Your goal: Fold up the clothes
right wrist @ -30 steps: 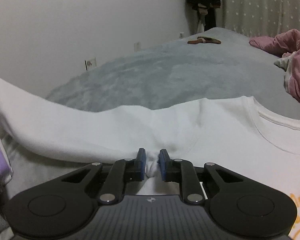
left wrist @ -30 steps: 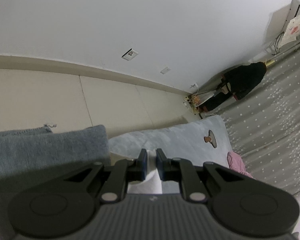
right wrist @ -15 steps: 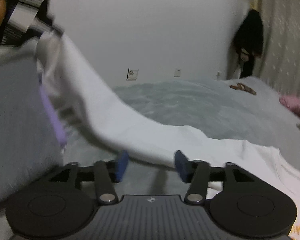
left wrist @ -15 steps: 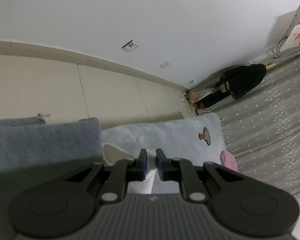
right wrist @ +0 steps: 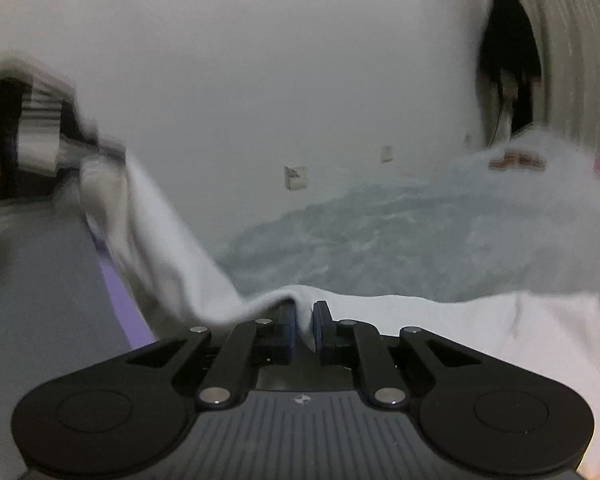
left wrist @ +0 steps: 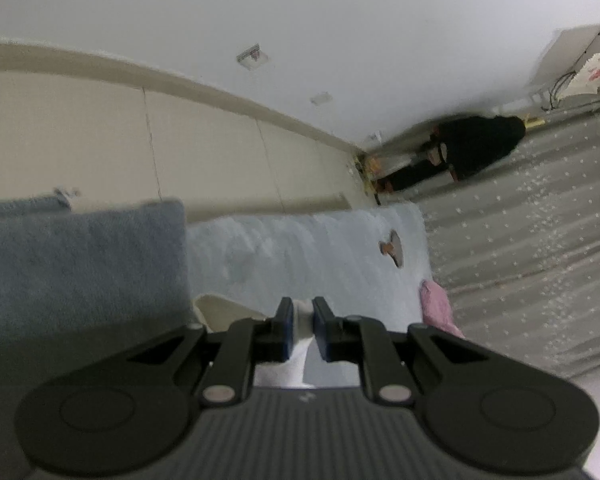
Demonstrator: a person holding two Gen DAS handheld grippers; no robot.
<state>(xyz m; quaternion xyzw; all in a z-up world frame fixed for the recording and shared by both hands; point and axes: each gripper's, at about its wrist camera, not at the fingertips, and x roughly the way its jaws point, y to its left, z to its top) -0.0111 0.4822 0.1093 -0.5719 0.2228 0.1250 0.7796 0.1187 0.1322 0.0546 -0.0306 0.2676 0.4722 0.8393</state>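
A white T-shirt lies over the grey-blue bed blanket. Its edge rises in a taut band to the upper left. My right gripper has its jaws closing, and the blue pads pinch a fold of that edge. In the left wrist view my left gripper is shut on a bunched piece of the white T-shirt, held above the blanket. The left gripper also shows, blurred, at the far left of the right wrist view, at the raised end of the cloth.
A pink garment lies at the bed's far side by the dotted curtain. A small brown item rests on the blanket. A grey-blue sleeve fills the left. Dark clothes hang in the corner.
My right gripper let go of the shirt, opened wide, shifted along the edge and closed on it again. The shirt edge now rises steeply to the left. The left gripper kept its grip.
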